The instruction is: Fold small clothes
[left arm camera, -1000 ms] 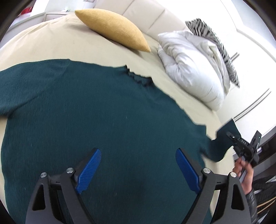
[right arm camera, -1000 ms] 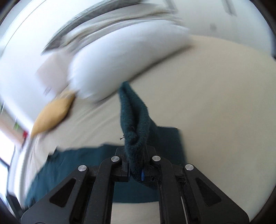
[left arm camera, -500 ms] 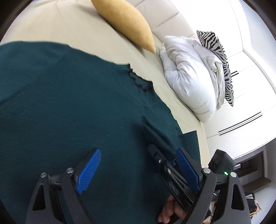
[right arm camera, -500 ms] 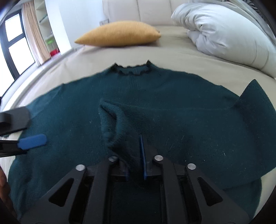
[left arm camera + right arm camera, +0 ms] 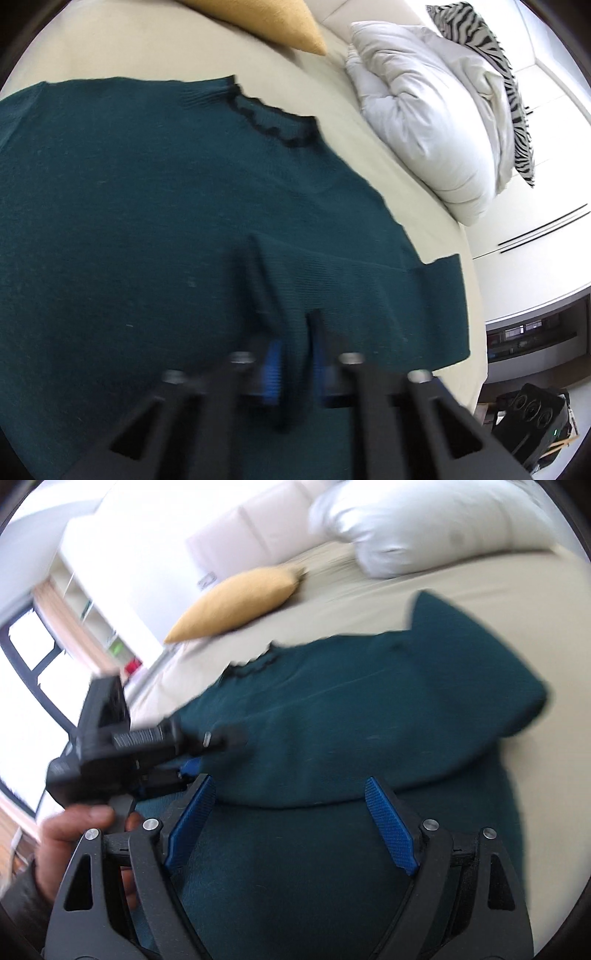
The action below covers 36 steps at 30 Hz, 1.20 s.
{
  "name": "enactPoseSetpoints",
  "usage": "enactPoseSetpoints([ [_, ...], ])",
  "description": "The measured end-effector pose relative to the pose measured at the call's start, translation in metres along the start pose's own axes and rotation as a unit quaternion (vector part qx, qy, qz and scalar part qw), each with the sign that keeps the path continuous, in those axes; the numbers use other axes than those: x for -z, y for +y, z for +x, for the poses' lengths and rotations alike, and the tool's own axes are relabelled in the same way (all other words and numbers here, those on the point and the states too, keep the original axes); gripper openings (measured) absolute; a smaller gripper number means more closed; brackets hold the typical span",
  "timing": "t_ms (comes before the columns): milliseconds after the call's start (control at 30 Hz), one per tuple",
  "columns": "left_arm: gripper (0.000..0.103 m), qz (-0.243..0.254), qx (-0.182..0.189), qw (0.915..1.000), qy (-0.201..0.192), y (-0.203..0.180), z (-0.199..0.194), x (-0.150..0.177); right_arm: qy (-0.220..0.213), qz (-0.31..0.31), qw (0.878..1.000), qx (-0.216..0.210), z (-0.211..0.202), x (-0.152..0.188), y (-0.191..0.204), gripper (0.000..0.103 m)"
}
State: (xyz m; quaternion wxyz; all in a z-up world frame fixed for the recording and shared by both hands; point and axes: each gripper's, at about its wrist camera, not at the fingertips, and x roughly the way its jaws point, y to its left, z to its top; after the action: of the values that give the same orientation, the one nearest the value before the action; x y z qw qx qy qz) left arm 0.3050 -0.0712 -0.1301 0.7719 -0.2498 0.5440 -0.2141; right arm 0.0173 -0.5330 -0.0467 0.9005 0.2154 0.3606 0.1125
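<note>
A dark green knit sweater [image 5: 129, 206] lies flat on a beige bed [image 5: 166, 48], neckline [image 5: 273, 118] toward the pillows. Its right sleeve [image 5: 369, 291] is folded across the body. My left gripper [image 5: 295, 362] is shut on the sleeve's cuff, blurred by motion. In the right wrist view the sweater [image 5: 332, 720] fills the middle, and the left gripper [image 5: 221, 738] shows at the left in a bare hand [image 5: 74, 834]. My right gripper [image 5: 291, 823] is open and empty above the sweater's lower body.
A mustard cushion [image 5: 266, 18] and a white duvet [image 5: 424, 110] with a zebra-print pillow [image 5: 495, 55] lie at the head of the bed. The bed's right edge drops to a white cabinet [image 5: 535, 258] and a dark device [image 5: 532, 417]. A window [image 5: 22, 672] is at the left.
My right gripper let go of the sleeve cuff and opened. My left gripper closed on the cuff. The sleeve has been carried from the bed's right side across the sweater.
</note>
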Motion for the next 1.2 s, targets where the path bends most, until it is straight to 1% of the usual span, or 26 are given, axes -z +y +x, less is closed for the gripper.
enactPoseSetpoints([
  [100, 0.009, 0.013, 0.0, 0.9998, -0.015, 0.004, -0.012, -0.005, -0.033, 0.036, 0.999, 0.017, -0.028, -0.019, -0.038, 0.083],
  [167, 0.009, 0.026, -0.001, 0.9991, -0.035, 0.004, -0.026, -0.013, -0.038, 0.074, 0.996, 0.019, -0.037, -0.031, -0.064, 0.082],
  [200, 0.009, 0.029, 0.001, 0.9987, -0.041, 0.006, -0.033, -0.015, -0.037, 0.105, 0.994, 0.013, -0.042, -0.037, -0.082, 0.082],
  [267, 0.009, 0.042, 0.0, 0.9968, -0.068, 0.007, -0.049, -0.022, -0.042, 0.136, 0.99, 0.012, -0.05, -0.044, -0.104, 0.082],
  [333, 0.009, 0.055, -0.009, 0.9949, -0.085, 0.01, -0.06, -0.029, -0.051, 0.147, 0.988, 0.023, -0.055, -0.054, -0.122, 0.082],
  [400, 0.009, 0.057, -0.011, 0.994, -0.093, 0.014, -0.064, -0.036, -0.04, 0.16, 0.986, 0.028, -0.052, -0.061, -0.135, 0.081],
  [467, 0.009, 0.062, -0.021, 0.9934, -0.095, 0.019, -0.062, -0.038, -0.022, 0.166, 0.985, 0.028, -0.04, -0.067, -0.142, 0.08],
  [500, 0.009, 0.062, -0.025, 0.9936, -0.092, 0.023, -0.059, -0.038, -0.012, 0.164, 0.986, 0.032, -0.033, -0.07, -0.144, 0.075],
  [533, 0.009, 0.061, -0.028, 0.9937, -0.09, 0.027, -0.057, -0.036, 0.006, 0.156, 0.987, 0.044, -0.017, -0.075, -0.145, 0.073],
  [567, 0.009, 0.059, -0.03, 0.9939, -0.088, 0.029, -0.055, -0.034, 0.016, 0.151, 0.987, 0.05, -0.007, -0.078, -0.145, 0.067],
  [600, 0.009, 0.057, -0.03, 0.9942, -0.086, 0.033, -0.053, -0.032, 0.027, 0.146, 0.987, 0.057, 0.003, -0.082, -0.148, 0.062],
  [633, 0.009, 0.056, -0.031, 0.9944, -0.085, 0.034, -0.051, -0.03, 0.032, 0.145, 0.987, 0.063, 0.011, -0.083, -0.151, 0.055],
  [700, 0.009, 0.054, -0.032, 0.9945, -0.084, 0.037, -0.048, -0.027, 0.037, 0.148, 0.986, 0.074, 0.027, -0.089, -0.158, 0.047],
  [733, 0.009, 0.051, -0.031, 0.9947, -0.084, 0.04, -0.048, -0.025, 0.038, 0.143, 0.986, 0.079, 0.033, -0.094, -0.159, 0.045],
  [767, 0.009, 0.049, -0.029, 0.9948, -0.085, 0.042, -0.049, -0.025, 0.042, 0.133, 0.987, 0.081, 0.035, -0.097, -0.157, 0.039],
  [800, 0.009, 0.048, -0.029, 0.9946, -0.087, 0.044, -0.049, -0.023, 0.054, 0.112, 0.989, 0.081, 0.04, -0.101, -0.153, 0.028],
  [833, 0.009, 0.047, -0.029, 0.9944, -0.09, 0.046, -0.051, -0.023, 0.065, 0.09, 0.99, 0.091, 0.052, -0.104, -0.141, 0.023],
  [867, 0.009, 0.045, -0.029, 0.9942, -0.094, 0.048, -0.053, -0.022, 0.07, 0.074, 0.99, 0.102, 0.061, -0.105, -0.134, 0.015],
  [900, 0.009, 0.042, -0.027, 0.9937, -0.1, 0.05, -0.055, -0.021, 0.074, 0.052, 0.99, 0.112, 0.065, -0.107, -0.127, 0.008],
  [967, 0.009, 0.04, -0.027, 0.9923, -0.114, 0.054, -0.06, -0.019, 0.071, 0.029, 0.99, 0.116, 0.066, -0.113, -0.117, 0.007],
  [1033, 0.009, 0.041, -0.027, 0.9909, -0.125, 0.055, -0.064, -0.018, 0.055, 0.022, 0.992, 0.108, 0.059, -0.117, -0.111, 0.006],
  [1100, 0.009, 0.045, -0.035, 0.9894, -0.133, 0.056, -0.064, -0.017, 0.044, 0.023, 0.993, 0.107, 0.058, -0.119, -0.108, 0.006],
  [1133, 0.009, 0.048, -0.041, 0.9898, -0.128, 0.057, -0.06, -0.016, 0.049, 0.026, 0.992, 0.114, 0.063, -0.118, -0.11, 0.006],
  [1200, 0.009, 0.046, -0.052, 0.9919, -0.107, 0.065, -0.048, -0.016, 0.062, 0.025, 0.988, 0.141, 0.076, -0.112, -0.12, 0.006],
])
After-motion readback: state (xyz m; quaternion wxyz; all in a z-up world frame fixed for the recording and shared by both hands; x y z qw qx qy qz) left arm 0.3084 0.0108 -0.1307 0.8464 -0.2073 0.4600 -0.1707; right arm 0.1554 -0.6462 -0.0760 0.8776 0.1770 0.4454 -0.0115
